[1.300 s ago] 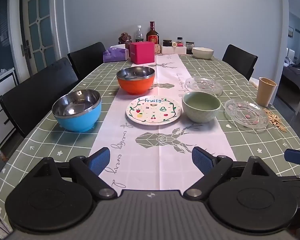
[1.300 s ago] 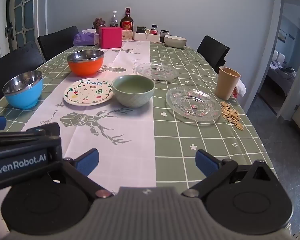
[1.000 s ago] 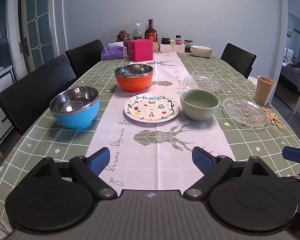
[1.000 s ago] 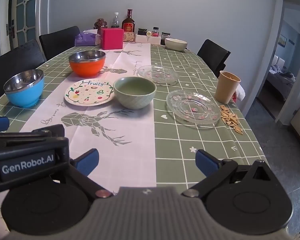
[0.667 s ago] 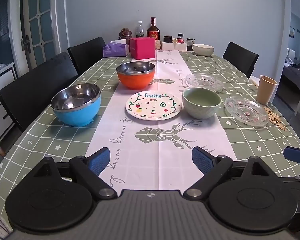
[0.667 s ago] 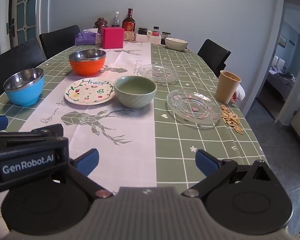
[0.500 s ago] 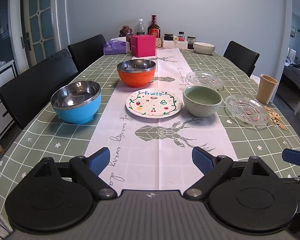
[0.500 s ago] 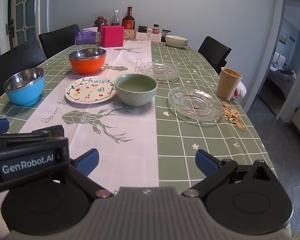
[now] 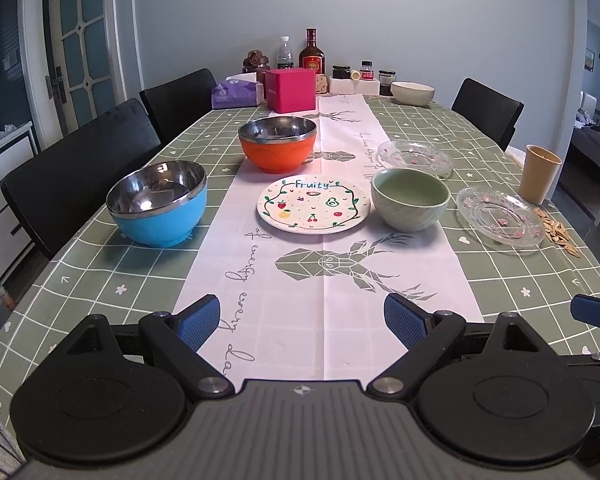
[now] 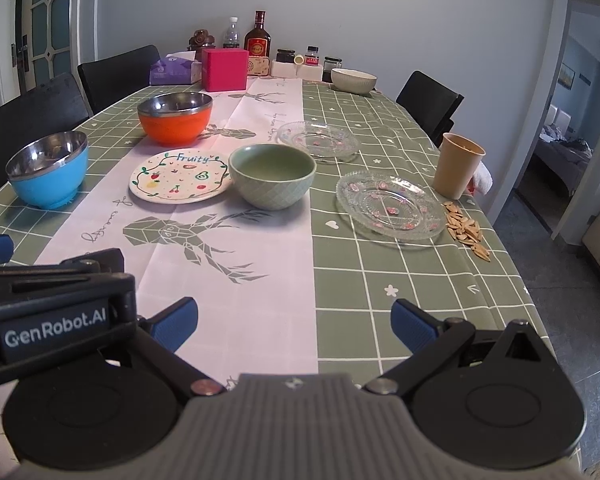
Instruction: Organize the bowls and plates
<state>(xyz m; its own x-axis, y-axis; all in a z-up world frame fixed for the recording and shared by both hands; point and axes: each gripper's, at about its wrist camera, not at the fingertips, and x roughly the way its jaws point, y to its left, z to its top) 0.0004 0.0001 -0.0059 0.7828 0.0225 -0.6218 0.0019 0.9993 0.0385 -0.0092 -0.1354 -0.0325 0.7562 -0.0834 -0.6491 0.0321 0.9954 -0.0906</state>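
**Bowls and plates spread along a dining table, both grippers empty**

A long table in a green checked cloth, with a white runner down its middle, holds the dishes. The left gripper and right gripper hover over the near end, each with its blue pads spread wide and nothing between them. A blue bowl sits left of the runner; an orange bowl stands farther back at the runner's edge. A green bowl rests just beside the "Fruity" plate on the runner. Two glass plates lie on the right: one near, one farther. A tan cup stands by the near one, seeds scattered beside it.
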